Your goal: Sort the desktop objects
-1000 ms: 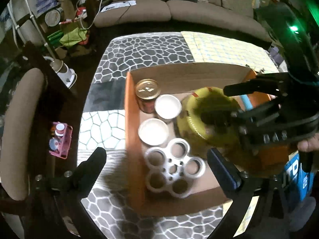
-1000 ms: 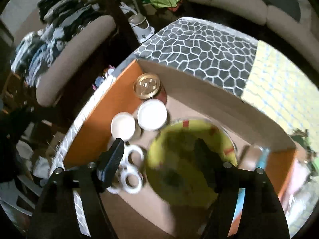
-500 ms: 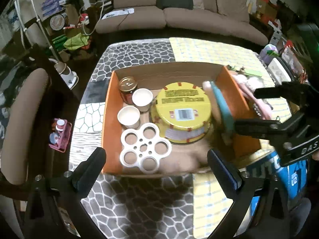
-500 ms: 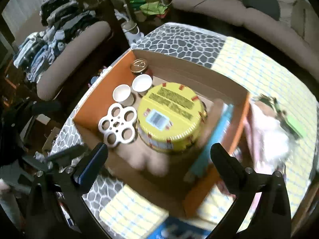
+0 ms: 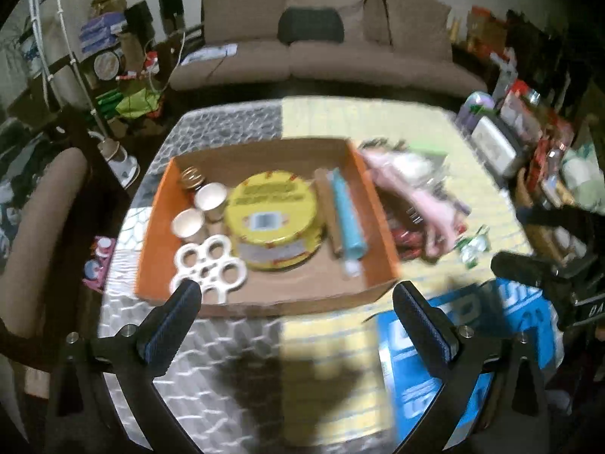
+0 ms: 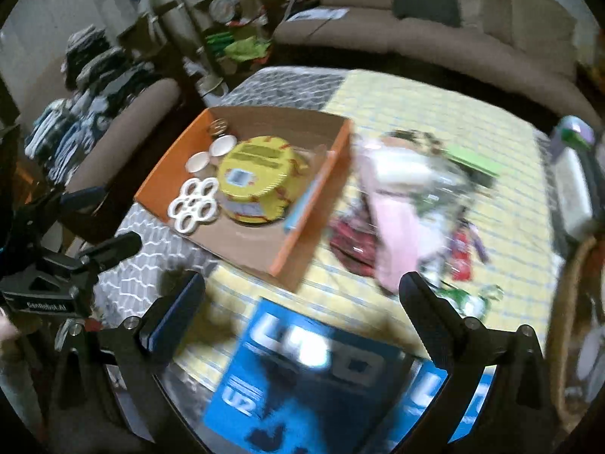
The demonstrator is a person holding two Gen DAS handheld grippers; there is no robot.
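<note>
Cardboard box (image 5: pixel 264 295) with orange inner walls sits toward the far left part of the surface (image 5: pixel 234 359), and both hand-held grippers hang above the near edge, empty. The left hand-held gripper (image 5: pixel 291 325) stands wide, nothing between its fingers. The right hand-held gripper (image 6: pixel 302 314) has just been opening and is now wide too, over a blue book (image 6: pixel 314 374) lying at the near edge. Inside the box, a round yellow tin (image 5: pixel 274 219) fills the middle, with two small cups (image 5: pixel 200 212) and a white ringed holder (image 5: pixel 210 265) to its left, and a brown roll and a blue tube (image 5: pixel 346 219) along its right wall. Just outside that wall lies a blurred heap of pink packaging (image 6: pixel 393 223).
</note>
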